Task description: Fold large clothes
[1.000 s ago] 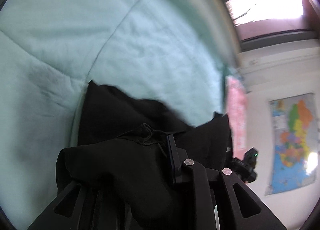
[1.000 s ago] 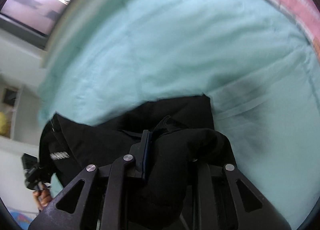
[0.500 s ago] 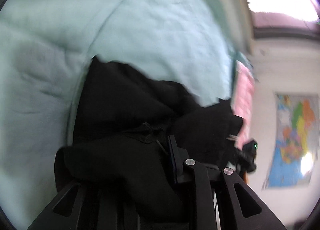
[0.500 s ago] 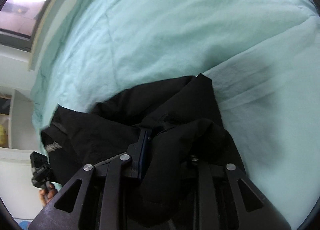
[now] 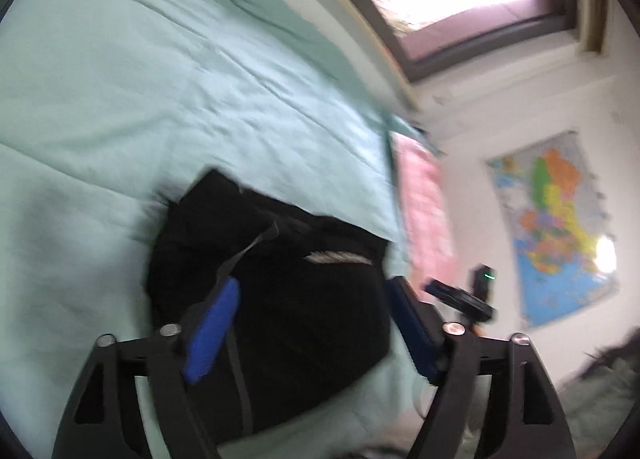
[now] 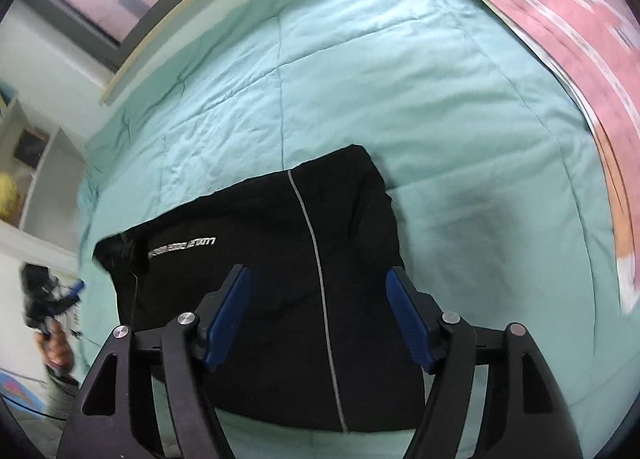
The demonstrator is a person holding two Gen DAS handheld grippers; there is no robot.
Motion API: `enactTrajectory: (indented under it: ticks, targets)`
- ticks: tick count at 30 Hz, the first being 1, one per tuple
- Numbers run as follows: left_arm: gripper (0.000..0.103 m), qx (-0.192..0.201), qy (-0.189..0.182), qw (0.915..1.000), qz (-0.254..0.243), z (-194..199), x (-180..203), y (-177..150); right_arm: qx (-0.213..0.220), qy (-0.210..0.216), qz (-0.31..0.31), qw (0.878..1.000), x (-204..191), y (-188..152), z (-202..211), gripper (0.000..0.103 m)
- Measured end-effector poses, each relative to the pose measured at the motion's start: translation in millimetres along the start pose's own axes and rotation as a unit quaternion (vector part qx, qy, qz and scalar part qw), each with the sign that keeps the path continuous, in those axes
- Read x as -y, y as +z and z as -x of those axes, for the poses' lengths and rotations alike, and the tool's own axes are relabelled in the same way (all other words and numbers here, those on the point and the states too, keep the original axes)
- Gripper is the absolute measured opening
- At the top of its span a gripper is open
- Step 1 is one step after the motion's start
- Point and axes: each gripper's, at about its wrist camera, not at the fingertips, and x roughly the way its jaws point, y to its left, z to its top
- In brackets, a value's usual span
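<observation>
The black garment [image 6: 288,291] is lying as a compact, roughly rectangular bundle on the mint-green quilt [image 6: 360,71] of the bed, its grey piping stripe [image 6: 316,271] running down the top face and a line of white lettering [image 6: 182,248] showing near the left edge, so the work is looking like it is sitting at the release after a fold. The right gripper [image 6: 318,307] is hovering over the near part of the bundle with its blue-padded fingers [image 6: 230,311] standing wide apart, gripping nothing and, as far as can be judged, not pressing on the cloth. In the left wrist view the left gripper [image 5: 310,321] is likewise showing its fingers [image 5: 212,331] spread wide with nothing between them; the garment [image 5: 280,299] is lying beneath and beyond them, though motion blur is making it hard to say whether the pads are brushing it. A pink cloth [image 6: 560,19] is lying at the far side of the bed, well apart from the bundle. Judging from the neat shape, little folding is remaining: the next move is probably calling for either smoothing the top face flat or taking the near edge with both grippers for one more halving, keeping the layers aligned so the stack is not slipping open.
</observation>
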Motion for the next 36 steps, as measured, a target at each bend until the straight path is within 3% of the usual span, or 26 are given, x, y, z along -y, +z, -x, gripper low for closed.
enactTrajectory:
  ticks: [2, 7, 11, 17, 18, 19, 20, 21, 22, 27, 30, 33, 36]
  targets:
    - [0.079, 0.004, 0.056, 0.9984, 0.009, -15.2, -10.3, 7.4, -0.002, -0.012, 0.024, 1.0, -5.1, 7.6, -14.2, 0.074]
    - [0.079, -0.004, 0.133, 0.9903, 0.042, -61.1, -54.5, 28.8, -0.003, -0.07, 0.09, 0.993, -17.7, 37.6, -69.9, 0.074]
    - [0.079, -0.035, 0.14, 0.9881, 0.053, -90.6, -76.9, 38.7, -0.017, -0.076, 0.098, 0.992, -1.8, 56.2, -99.7, 0.074]
    - [0.079, -0.068, 0.131, 0.9862, 0.075, -121.8, -104.4, 41.0, -0.057, -0.031, 0.073, 0.995, 22.5, 70.4, -140.1, 0.072]
    - [0.076, -0.064, 0.124, 0.9874, 0.073, -122.9, -102.0, 40.4, -0.056, -0.022, 0.073, 0.996, 21.9, 70.2, -142.6, 0.065]
    - [0.051, -0.058, 0.117, 0.9893, 0.065, -121.7, -98.6, 39.9, -0.048, -0.016, 0.085, 0.995, 17.0, 68.2, -140.7, 0.045]
    - [0.035, -0.054, 0.118, 0.9906, 0.044, -119.3, -89.7, 38.6, -0.04, -0.027, 0.1, 0.994, 11.4, 65.5, -137.2, 0.033]
    - [0.021, -0.054, 0.127, 0.99, 0.029, -117.8, -83.4, 37.9, -0.031, -0.048, 0.121, 0.991, 3.5, 61.2, -131.3, 0.03]
    - [0.017, -0.052, 0.136, 0.9892, 0.015, -115.1, -76.8, 36.8, -0.024, -0.061, 0.136, 0.988, -3.6, 57.2, -125.2, 0.02]
    - [0.013, 0.006, 0.114, 0.9933, -0.02, -80.1, -35.3, 42.0, 0.035, -0.121, 0.173, 0.977, -28.4, 53.1, -79.6, 0.015]
    - [0.013, 0.042, 0.11, 0.9925, -0.035, -70.3, -16.4, 58.5, 0.067, -0.133, 0.179, 0.973, -36.8, 67.9, -57.0, 0.014]
    - [0.013, 0.044, 0.137, 0.989, -0.036, -90.5, -20.8, 74.8, 0.071, -0.153, 0.175, 0.97, -36.3, 84.2, -68.9, 0.013]
    - [0.013, 0.016, 0.175, 0.9845, -0.011, -126.0, -50.2, 79.9, 0.036, -0.176, 0.159, 0.971, -23.4, 91.9, -112.6, 0.013]
